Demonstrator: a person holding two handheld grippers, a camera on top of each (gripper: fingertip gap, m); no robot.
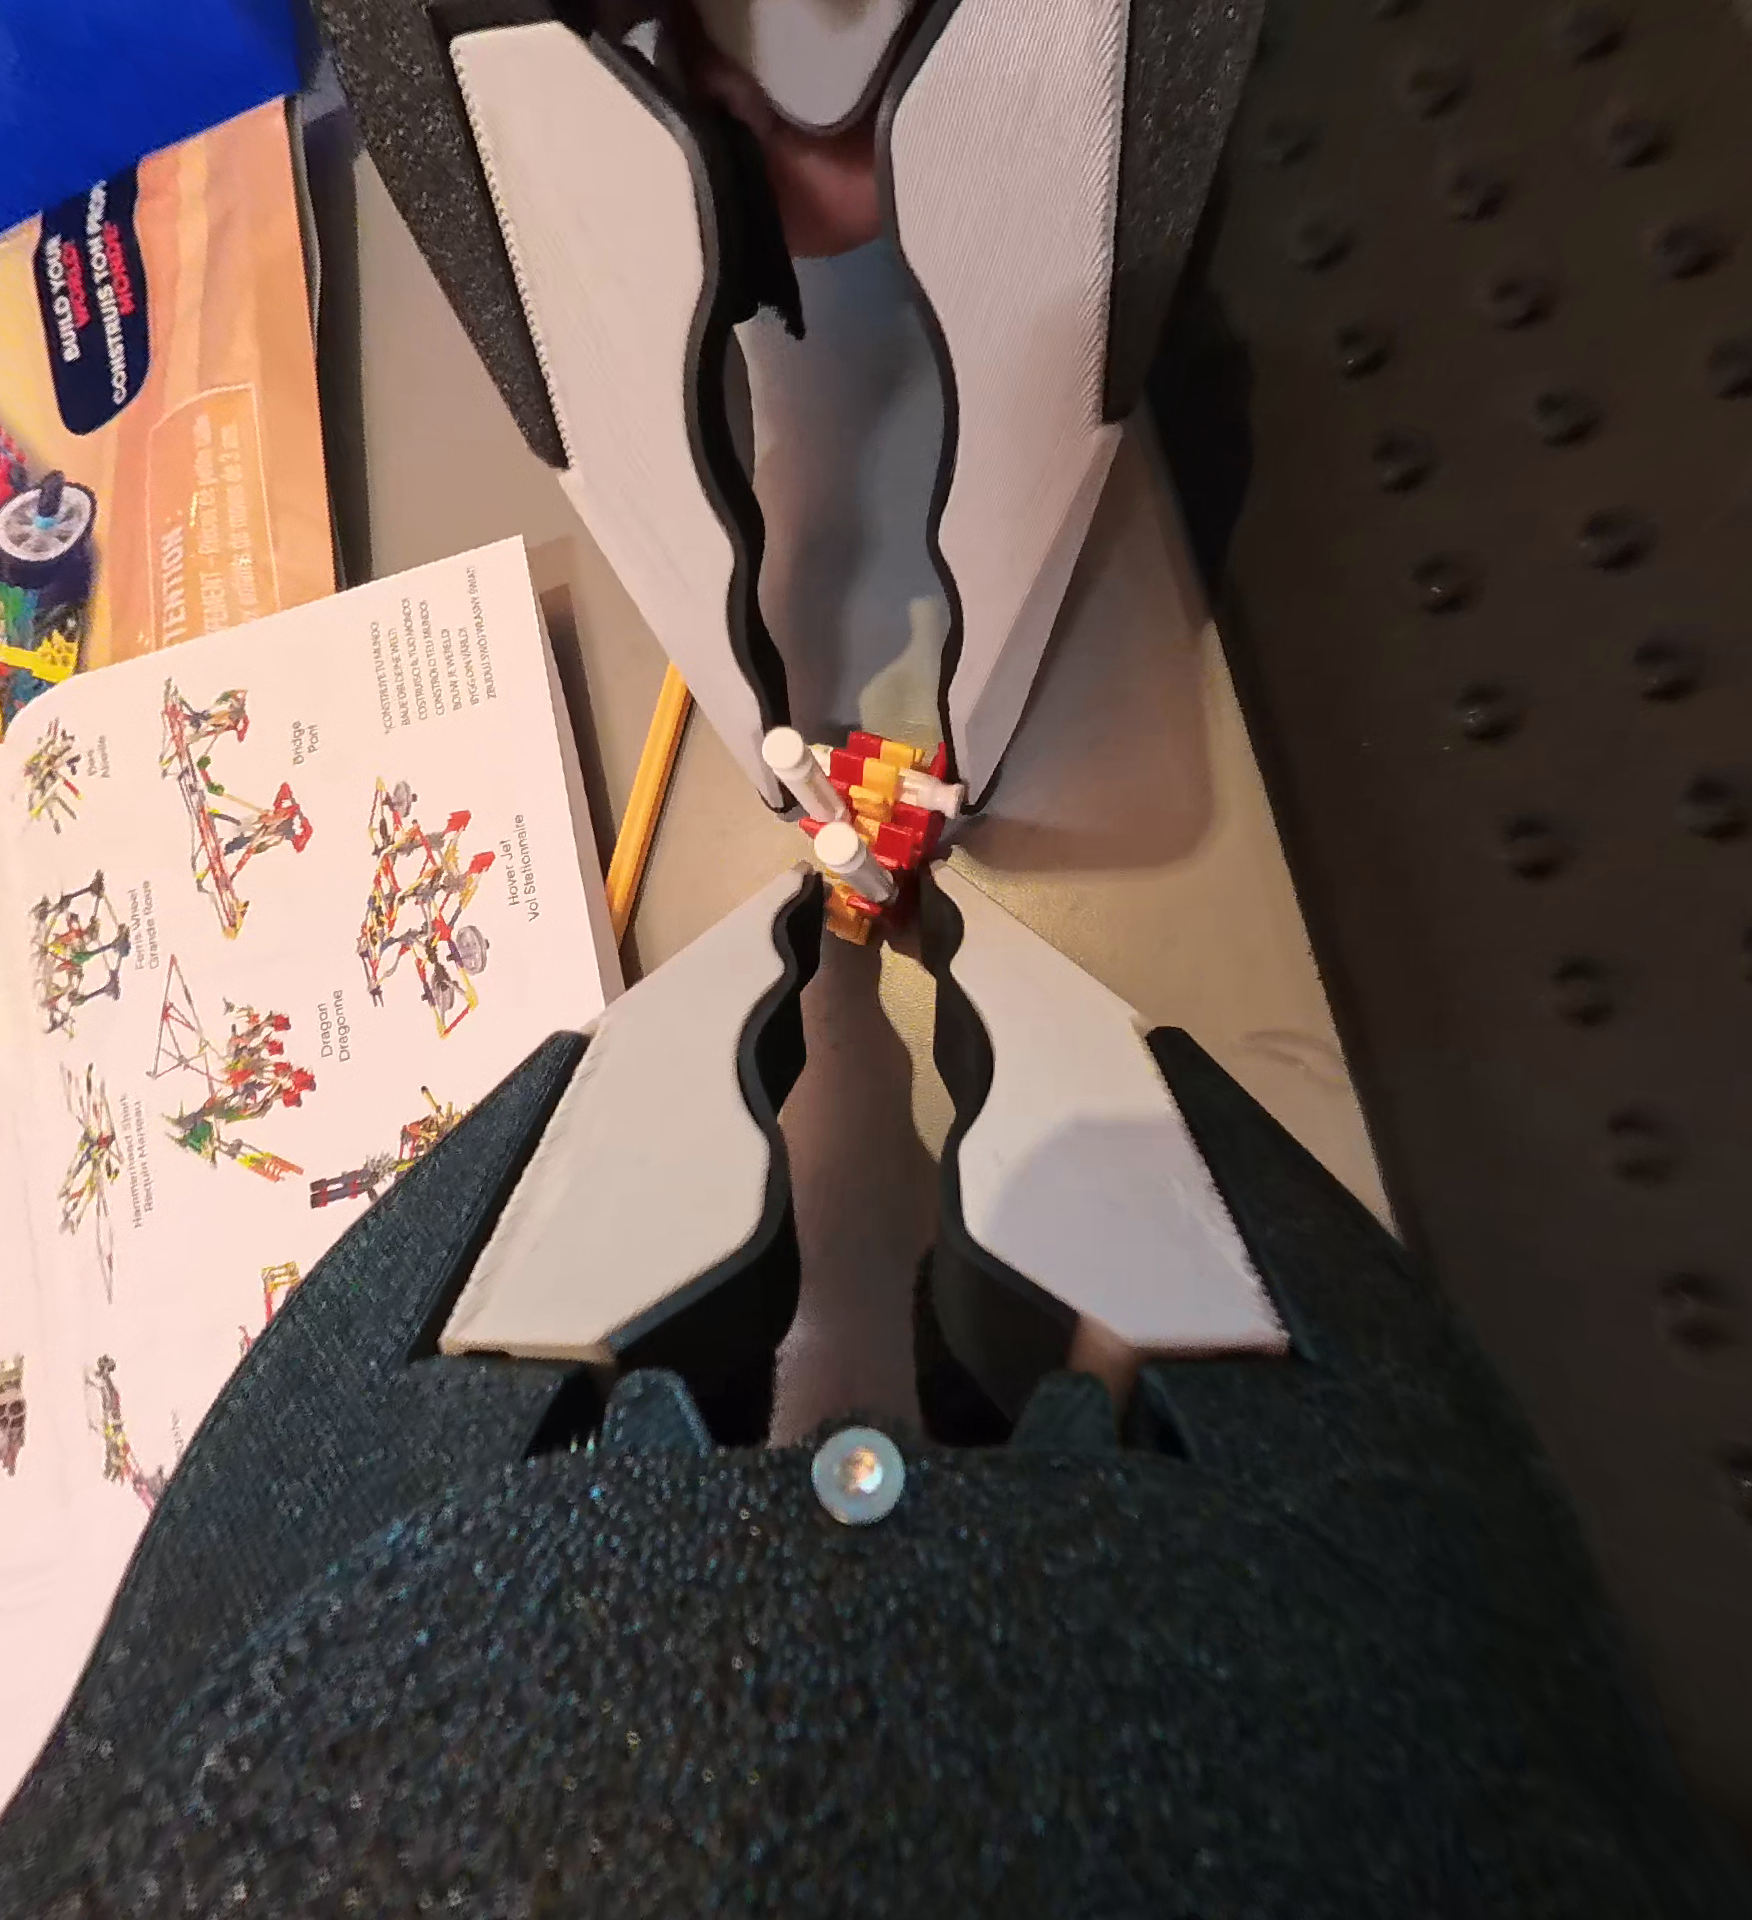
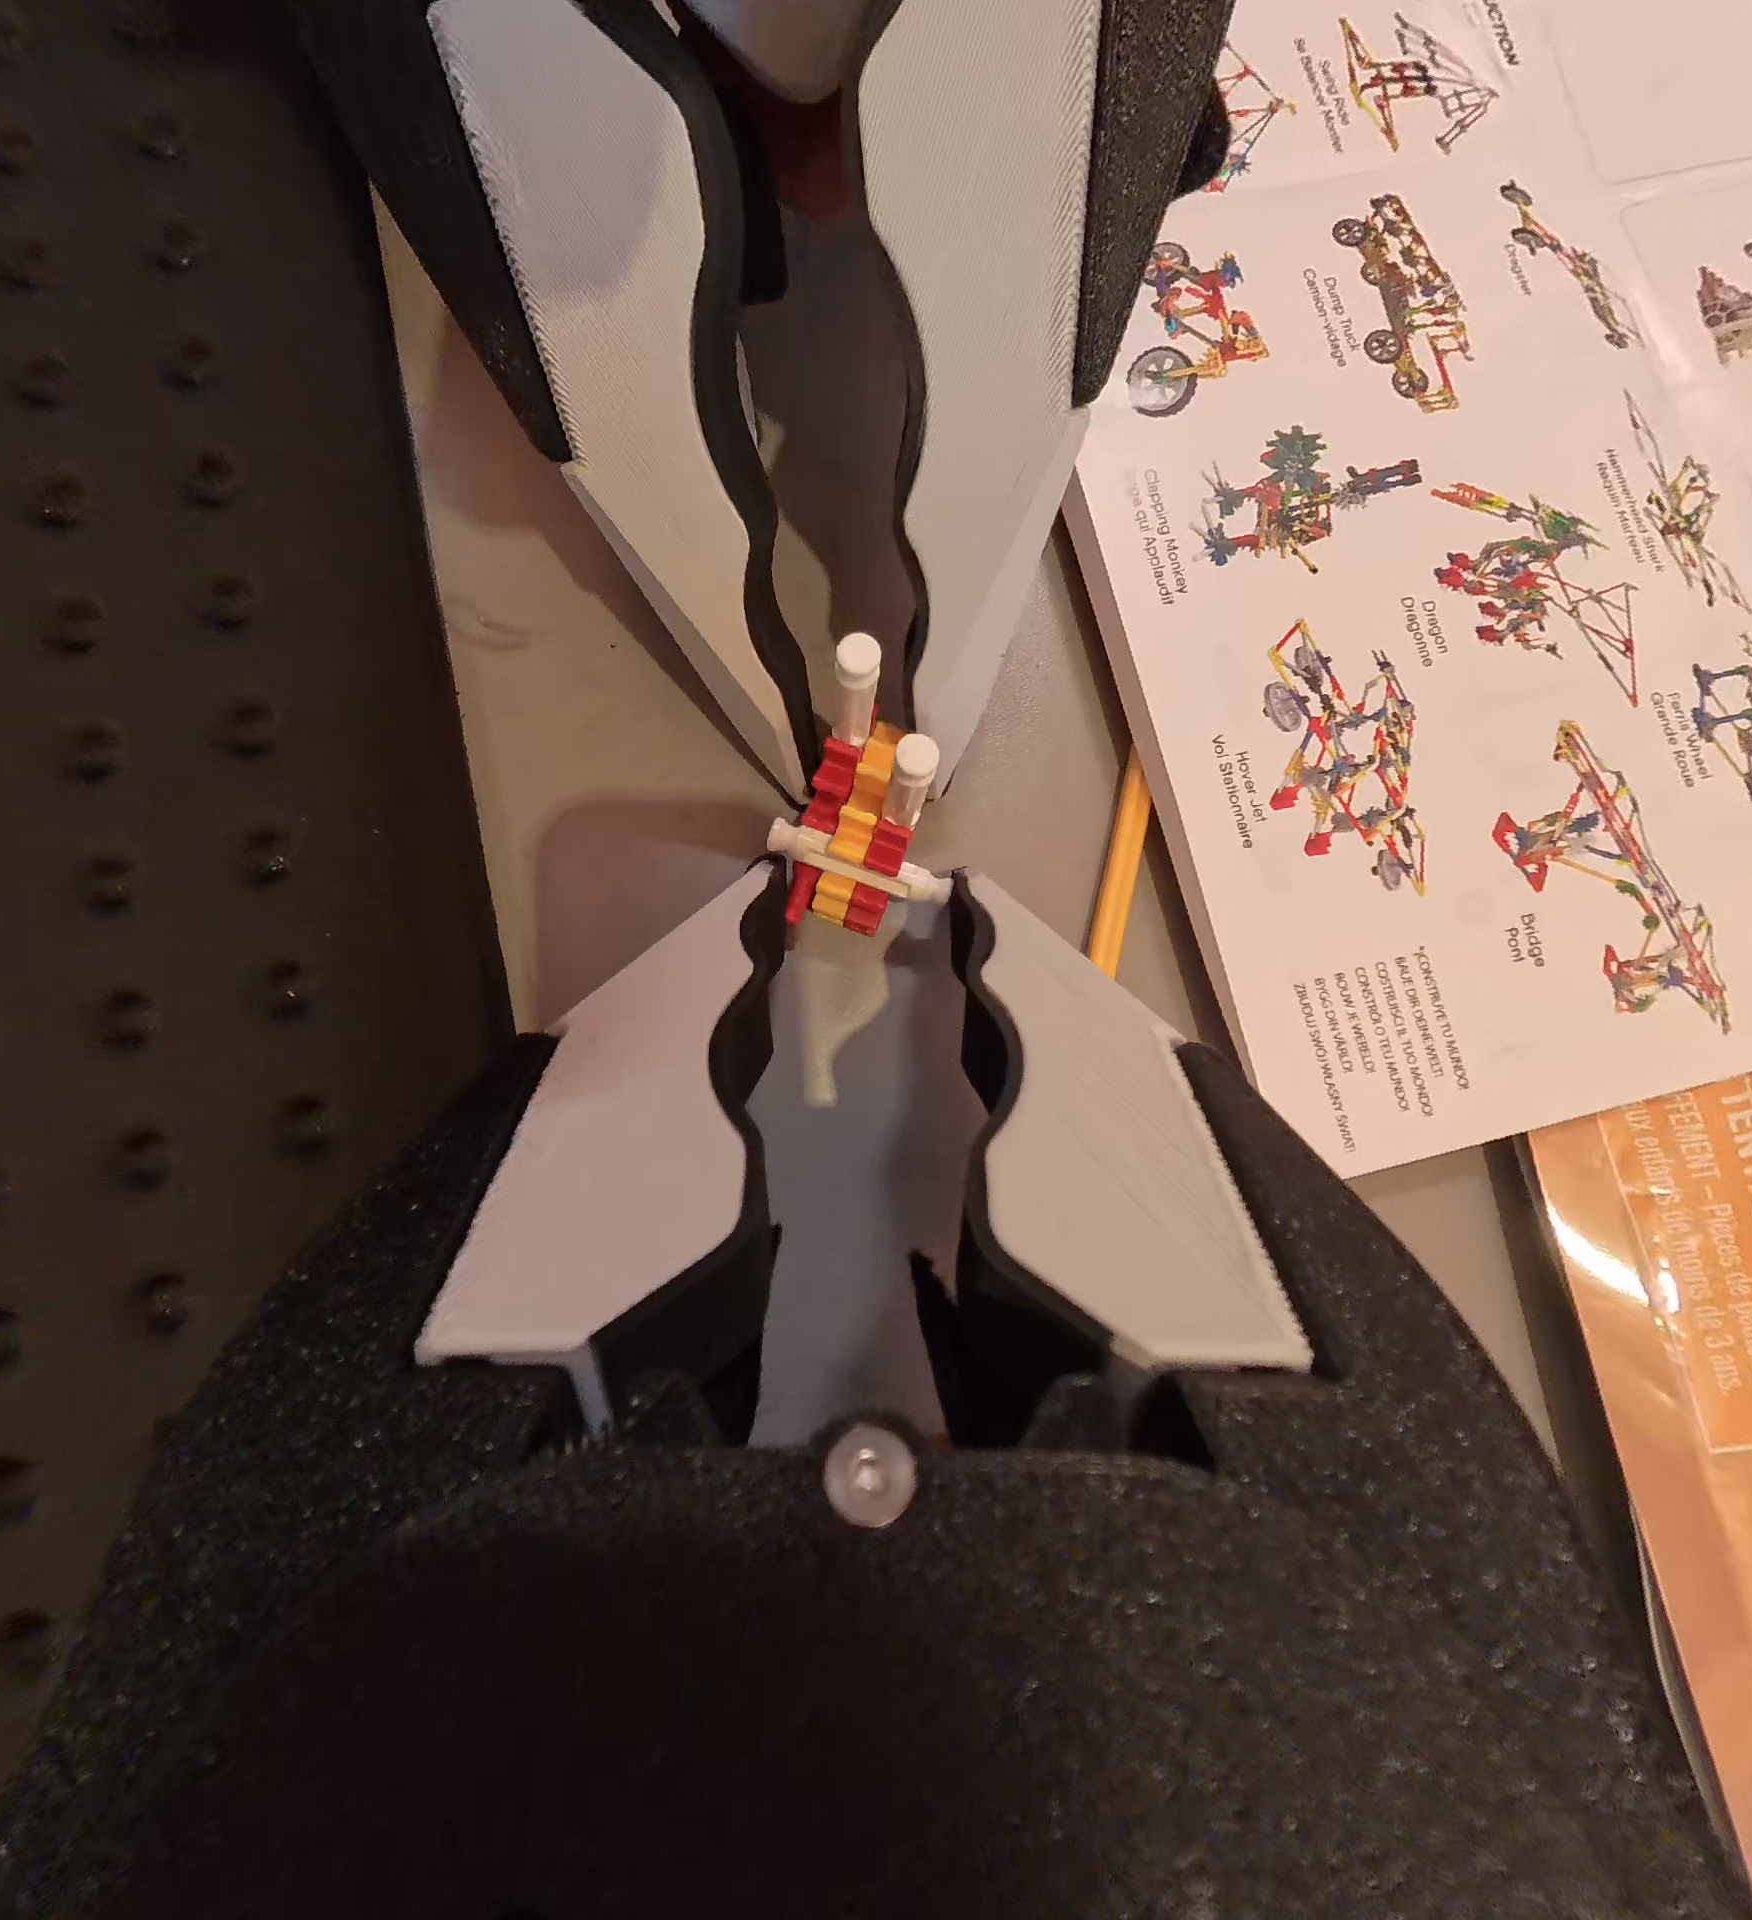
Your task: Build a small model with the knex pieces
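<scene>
Pale tabletop [image 1: 1090,665] beside studded black mat [image 1: 1578,727]; left gripper [image 1: 877,894] and right gripper [image 2: 861,894], tips opposed, both pinch a red-and-yellow connector cluster [image 2: 856,847] with white rods [image 2: 856,686]; uneven squeeze could pop rods loose.

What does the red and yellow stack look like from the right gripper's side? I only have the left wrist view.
Observer: Edge-on, the stack shows three layers: red, yellow, red.
Operator: And the white rods?
Observer: A thin cross rod lies flat across the stack's face, spanning the gap between the fingers of the right gripper.
Operator: Anything new on the sheet?
Observer: The sheet also pictures a two-wheeler and a wheeled vehicle, towards its far end.
</scene>
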